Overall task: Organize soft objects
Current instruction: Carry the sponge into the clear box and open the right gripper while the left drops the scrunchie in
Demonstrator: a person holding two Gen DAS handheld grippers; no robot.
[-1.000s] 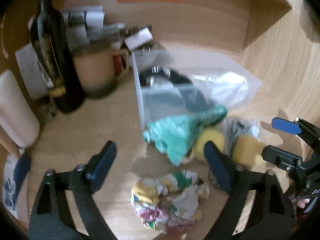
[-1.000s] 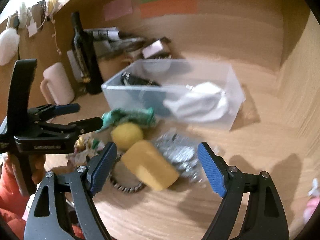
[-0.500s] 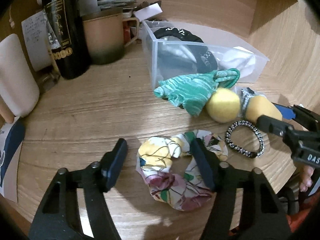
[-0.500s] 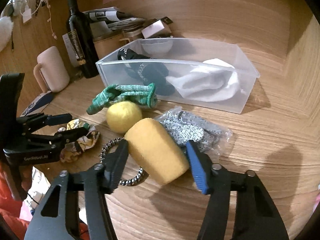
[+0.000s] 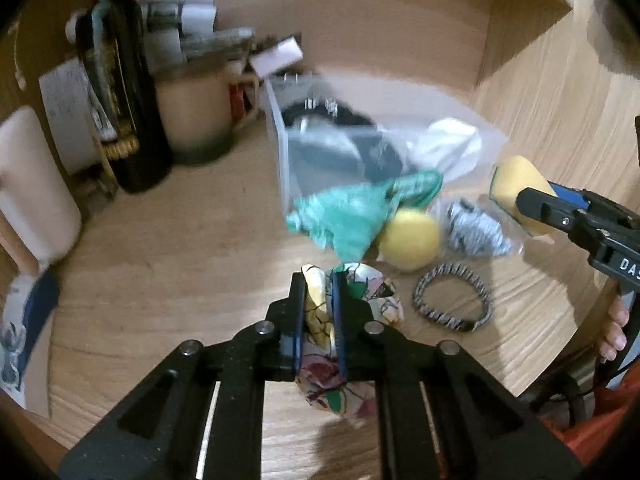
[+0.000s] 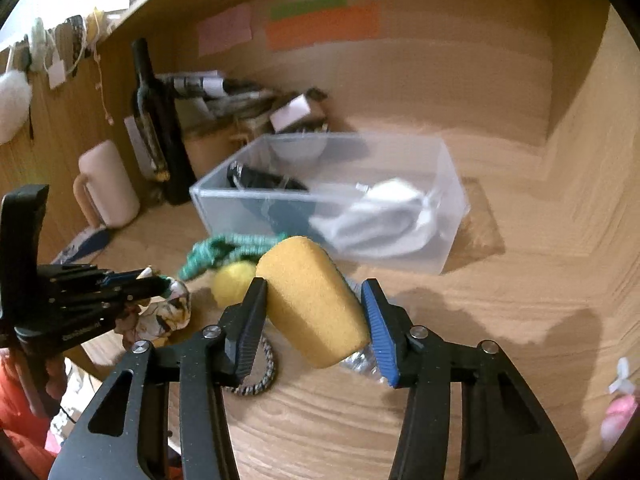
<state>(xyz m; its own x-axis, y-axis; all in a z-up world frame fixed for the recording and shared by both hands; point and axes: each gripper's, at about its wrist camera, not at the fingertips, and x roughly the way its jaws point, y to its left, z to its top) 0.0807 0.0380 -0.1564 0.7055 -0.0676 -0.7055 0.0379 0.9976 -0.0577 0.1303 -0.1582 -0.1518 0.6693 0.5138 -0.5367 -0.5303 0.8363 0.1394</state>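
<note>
My left gripper [image 5: 318, 280] is shut on a floral scrunchie [image 5: 374, 298] and holds it just above the wooden desk; it also shows in the right wrist view [image 6: 170, 312]. My right gripper [image 6: 314, 286] is shut on a yellow foam sponge [image 6: 314, 300], lifted off the desk; the sponge also shows in the left wrist view [image 5: 516, 188]. A clear plastic bin [image 6: 448, 216] behind holds dark and white cloth. A green knit cloth [image 5: 348, 216], a yellow ball [image 5: 410, 238], a silver-grey pouch [image 5: 476, 230] and a braided band [image 5: 452, 302] lie in front of the bin.
A dark wine bottle [image 5: 120, 92], a tan mug [image 5: 192, 112] and a pale pink mug [image 5: 32, 184] stand at the left. Papers and small boxes [image 6: 248, 96] sit behind the bin. Wooden walls enclose the back and right.
My left gripper closed on the floral scrunchie and lifted it. My right gripper closed on the yellow sponge and raised it off the desk.
</note>
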